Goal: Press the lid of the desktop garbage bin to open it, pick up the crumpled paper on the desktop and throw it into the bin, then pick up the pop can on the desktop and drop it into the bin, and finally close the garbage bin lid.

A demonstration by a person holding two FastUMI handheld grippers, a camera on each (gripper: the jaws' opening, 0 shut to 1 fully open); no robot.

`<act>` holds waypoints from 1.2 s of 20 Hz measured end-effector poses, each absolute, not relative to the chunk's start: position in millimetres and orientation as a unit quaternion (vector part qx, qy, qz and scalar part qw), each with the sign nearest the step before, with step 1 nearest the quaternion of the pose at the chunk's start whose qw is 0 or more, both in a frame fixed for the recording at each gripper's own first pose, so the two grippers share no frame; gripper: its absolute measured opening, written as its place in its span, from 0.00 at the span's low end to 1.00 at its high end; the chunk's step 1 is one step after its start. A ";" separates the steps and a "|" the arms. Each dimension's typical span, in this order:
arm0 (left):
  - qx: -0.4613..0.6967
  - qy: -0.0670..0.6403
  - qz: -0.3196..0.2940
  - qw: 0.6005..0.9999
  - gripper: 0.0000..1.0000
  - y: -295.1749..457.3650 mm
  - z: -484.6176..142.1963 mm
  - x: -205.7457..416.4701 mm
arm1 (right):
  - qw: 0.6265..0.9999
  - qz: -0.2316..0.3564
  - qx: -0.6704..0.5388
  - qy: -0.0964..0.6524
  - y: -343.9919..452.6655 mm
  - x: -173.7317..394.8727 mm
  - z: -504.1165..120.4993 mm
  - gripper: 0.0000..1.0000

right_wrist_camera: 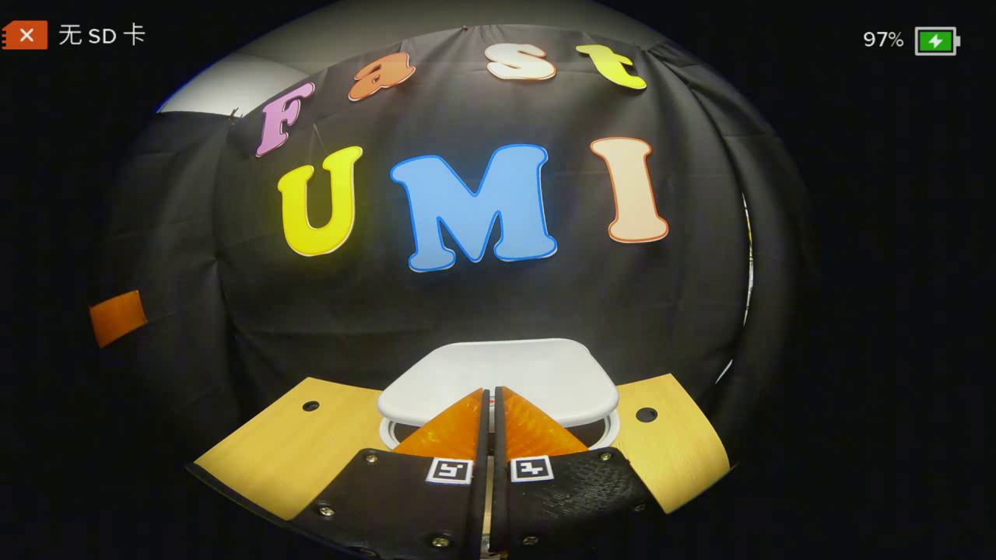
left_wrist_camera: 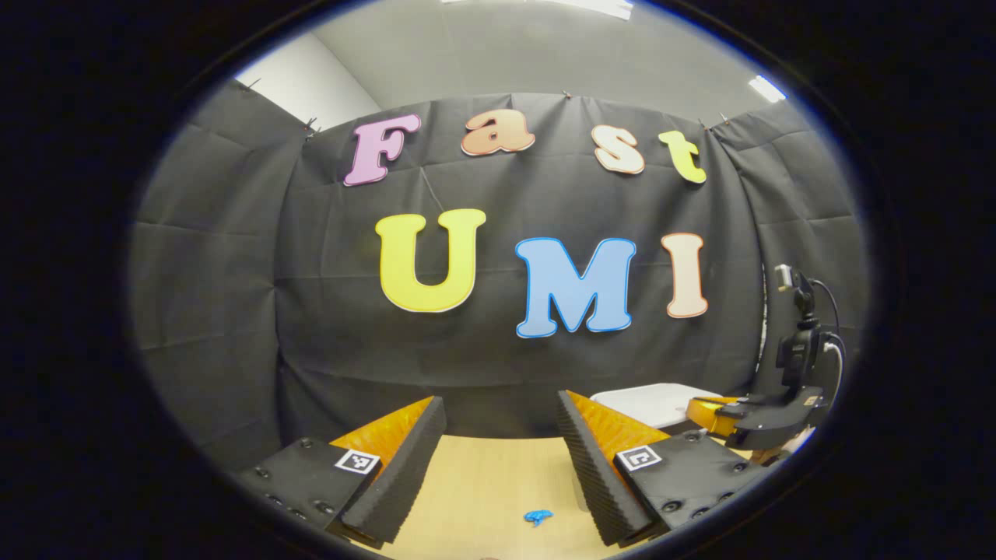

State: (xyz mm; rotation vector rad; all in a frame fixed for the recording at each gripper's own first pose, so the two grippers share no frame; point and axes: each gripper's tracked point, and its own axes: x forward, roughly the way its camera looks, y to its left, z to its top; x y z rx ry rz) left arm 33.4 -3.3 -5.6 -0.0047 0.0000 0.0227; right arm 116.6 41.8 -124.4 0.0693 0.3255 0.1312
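Above the white lid [right_wrist_camera: 498, 377] of the garbage bin [right_wrist_camera: 615, 426], the right gripper [right_wrist_camera: 490, 393] is clenched, its two fingers pressed together with nothing between them. In the right gripper view the tips lie over the front edge of the lid; I cannot tell if they touch it. The lid looks slightly raised, and a dark gap shows under its front edge above the round rim of the bin. The bin stands on a wooden table [right_wrist_camera: 288, 443], close to the black cloth wall.

In the left gripper view the left gripper [left_wrist_camera: 502, 412] is released, its fingers wide apart and holding nothing. Between them, on the table, lies a small blue object [left_wrist_camera: 538, 516]. To the right, the lid shows again behind the other gripper.
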 end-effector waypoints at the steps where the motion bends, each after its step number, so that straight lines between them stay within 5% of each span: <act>1: -0.003 0.000 0.010 1.000 0.94 -4.9 -5.5 33.2 | 0.985 0.065 0.034 0.156 41.3 115.5 -119.4 0.04; 21: -0.013 0.028 -0.027 0.999 0.95 -25.5 -44.7 56.0 | 0.995 0.057 0.041 0.076 29.4 89.2 -40.1 0.04; 24: -0.017 0.033 -0.041 0.998 0.95 -30.6 -55.6 65.9 | 0.996 0.048 0.036 0.072 23.1 84.5 -36.6 0.12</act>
